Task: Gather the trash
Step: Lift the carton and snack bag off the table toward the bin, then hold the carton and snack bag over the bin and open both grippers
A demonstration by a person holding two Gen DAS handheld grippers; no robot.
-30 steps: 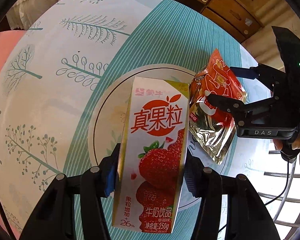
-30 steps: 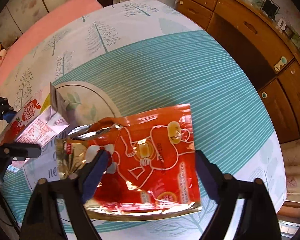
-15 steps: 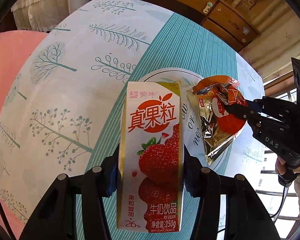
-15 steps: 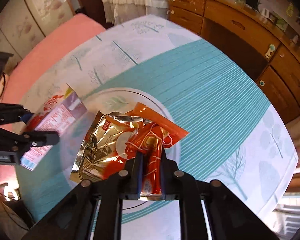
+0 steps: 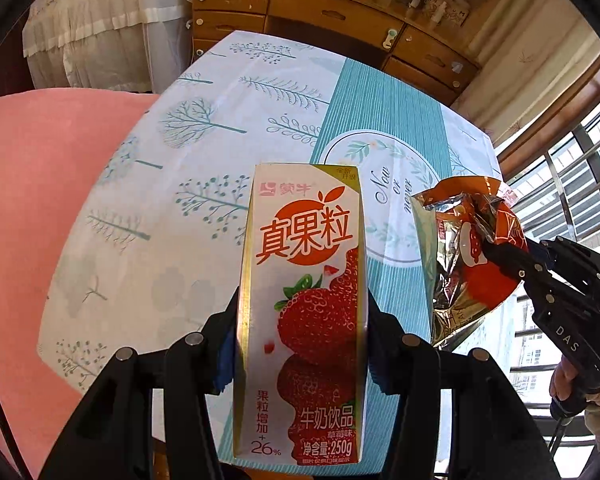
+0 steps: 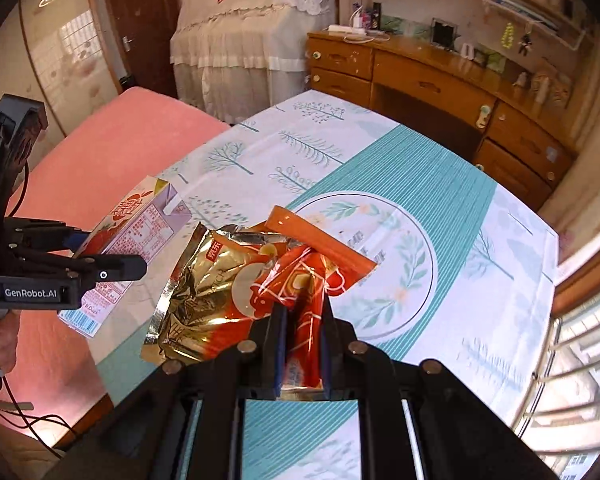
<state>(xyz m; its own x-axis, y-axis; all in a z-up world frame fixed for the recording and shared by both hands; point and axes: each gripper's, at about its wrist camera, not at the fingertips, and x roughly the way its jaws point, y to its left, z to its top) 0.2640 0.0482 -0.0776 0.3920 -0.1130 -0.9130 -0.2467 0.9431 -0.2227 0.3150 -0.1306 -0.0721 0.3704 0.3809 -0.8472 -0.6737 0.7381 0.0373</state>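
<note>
The carton (image 5: 300, 316) is a tall white box with red strawberries and red Chinese letters, and the left gripper (image 5: 300, 344) holds it upright by its two sides, lifted above the near left edge of the surface (image 5: 204, 148). The bag (image 6: 260, 292) is crumpled orange-red foil, gold and silver inside. The jaws of the right gripper (image 6: 302, 344) have just closed and pinch its folded lower part, in the air over the near edge.

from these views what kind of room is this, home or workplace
Most likely a lived-in room at home: a wooden dresser cluttered with small items, lace-trimmed dust covers over furniture, and a table under a tree-print tablecloth beside something pink that looks like bedding.
</note>
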